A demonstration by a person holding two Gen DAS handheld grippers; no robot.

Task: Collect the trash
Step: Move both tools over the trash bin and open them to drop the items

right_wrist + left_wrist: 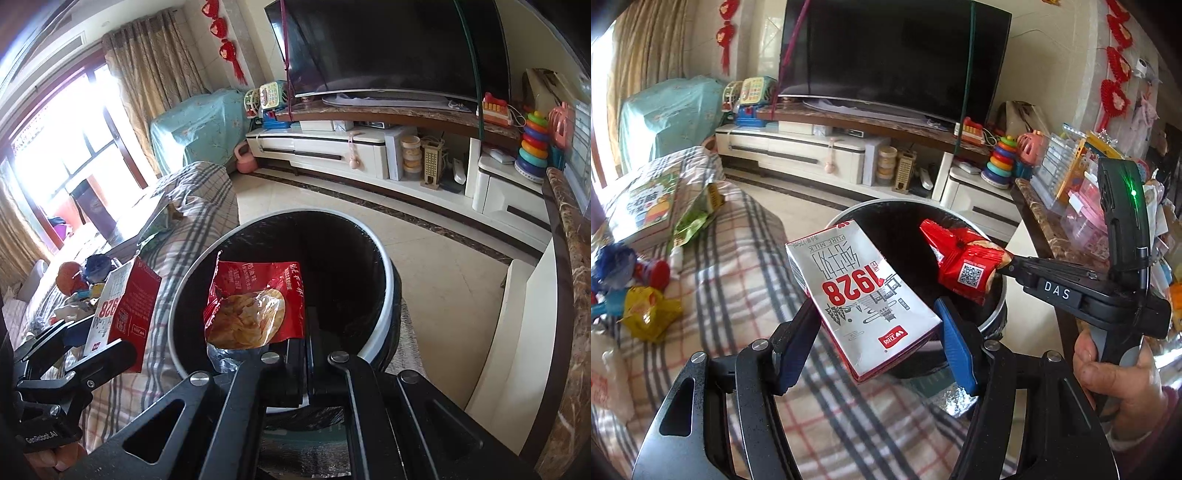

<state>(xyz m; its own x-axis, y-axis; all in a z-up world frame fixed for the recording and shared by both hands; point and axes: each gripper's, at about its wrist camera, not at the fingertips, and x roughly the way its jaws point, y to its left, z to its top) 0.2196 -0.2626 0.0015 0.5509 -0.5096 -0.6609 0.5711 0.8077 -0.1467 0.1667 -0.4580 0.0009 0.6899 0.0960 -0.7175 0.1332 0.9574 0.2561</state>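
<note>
both pieces of trash hang at the mouth of the bin [384, 266], so the step in hand looks like the drop. the left gripper [875, 332], at the bottom centre of the left wrist view, stands about half open, its blue pads clamped on the sides of a milk carton [864, 295]. the carton sits over the near left rim, partly above the plaid cloth [738, 266] beside the bin, so it wants carrying further over the dark opening before the pads let go, or it may tip off the rim onto the cloth. the right gripper [308, 354], bottom centre of its own view, is fully closed, pinching the edge of a red snack wrapper [255, 302] that hangs squarely over the opening; it can probably be released where it is.

the carton is stiff printed card, boxy with a folded gable end and a little dented. the wrapper is thin, glossy film with a silver lining, crumpled and light, so it may cling or flutter. the bin is round, with a pale rim and a black liner. more wrappers [650, 314] lie at the left edge of the left wrist view.
</note>
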